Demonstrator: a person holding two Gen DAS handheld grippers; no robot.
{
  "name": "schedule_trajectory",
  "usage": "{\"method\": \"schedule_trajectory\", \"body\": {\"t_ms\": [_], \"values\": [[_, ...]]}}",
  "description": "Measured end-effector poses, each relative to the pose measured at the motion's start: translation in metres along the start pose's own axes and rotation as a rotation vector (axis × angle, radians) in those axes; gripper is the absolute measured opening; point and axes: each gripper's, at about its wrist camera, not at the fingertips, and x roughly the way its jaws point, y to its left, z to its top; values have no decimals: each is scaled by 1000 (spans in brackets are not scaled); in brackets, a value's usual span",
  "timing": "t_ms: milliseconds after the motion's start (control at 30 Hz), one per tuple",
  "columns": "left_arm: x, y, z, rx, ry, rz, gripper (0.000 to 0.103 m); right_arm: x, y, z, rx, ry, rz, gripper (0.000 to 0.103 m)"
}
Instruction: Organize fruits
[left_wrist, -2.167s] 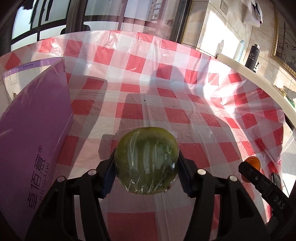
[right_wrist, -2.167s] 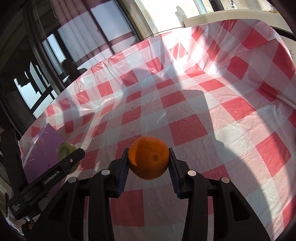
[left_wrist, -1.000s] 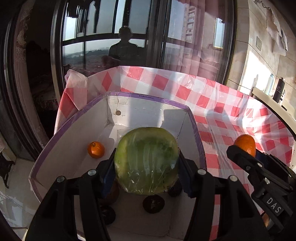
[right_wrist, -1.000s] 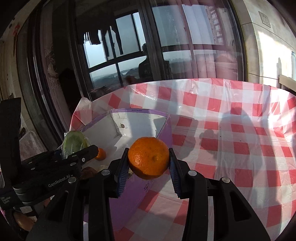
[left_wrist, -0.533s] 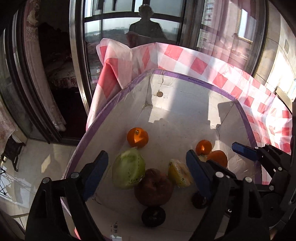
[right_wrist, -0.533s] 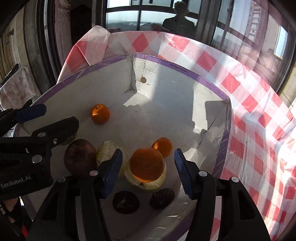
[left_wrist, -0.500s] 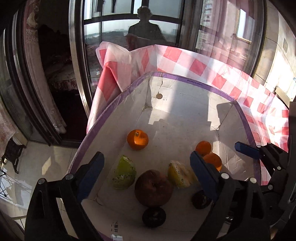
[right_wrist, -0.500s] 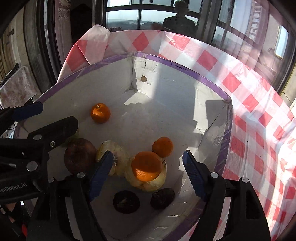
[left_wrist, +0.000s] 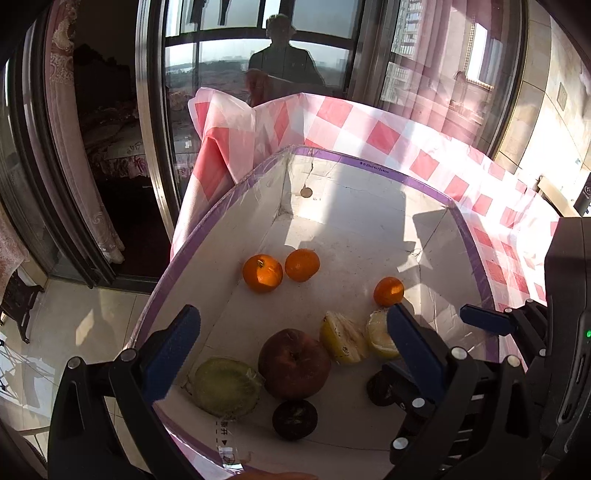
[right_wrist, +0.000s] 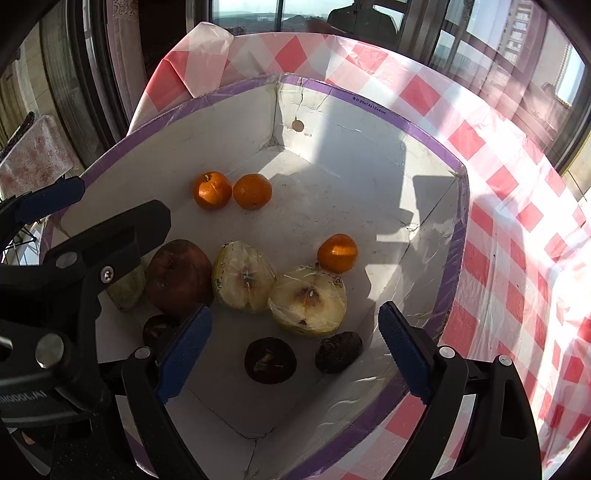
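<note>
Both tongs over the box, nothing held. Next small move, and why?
Probably lift both tongs straight up and back out of the box. The left tongs and right tongs are open and empty, and the wrapped green fruit and three oranges, nearest one, lie on the box floor.

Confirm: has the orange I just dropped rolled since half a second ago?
Yes. The orange left the wrapped pear half and rolled toward the box's far corner, stopping beside another orange.

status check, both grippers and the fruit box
Left gripper open, empty. Right gripper open, empty. Fruit all in the box: wrapped green half, three oranges. Nothing in the way.
</note>
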Motion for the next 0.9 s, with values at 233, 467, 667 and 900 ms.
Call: {"method": "schedule_trajectory", "body": {"t_ms": [233,467,667,900], "values": [[12,1,-2,-9,66,0,101,2,1,0,-7,8,2,88],[19,0,-4,4,88,0,101,3,1,0,-9,8,-3,88],[20,1,-5,0,93,1,101,2,1,-1,-10,6,-2,88],[22,2,-6,2,97,-1,101,2,0,0,-5,1,-4,88]]}}
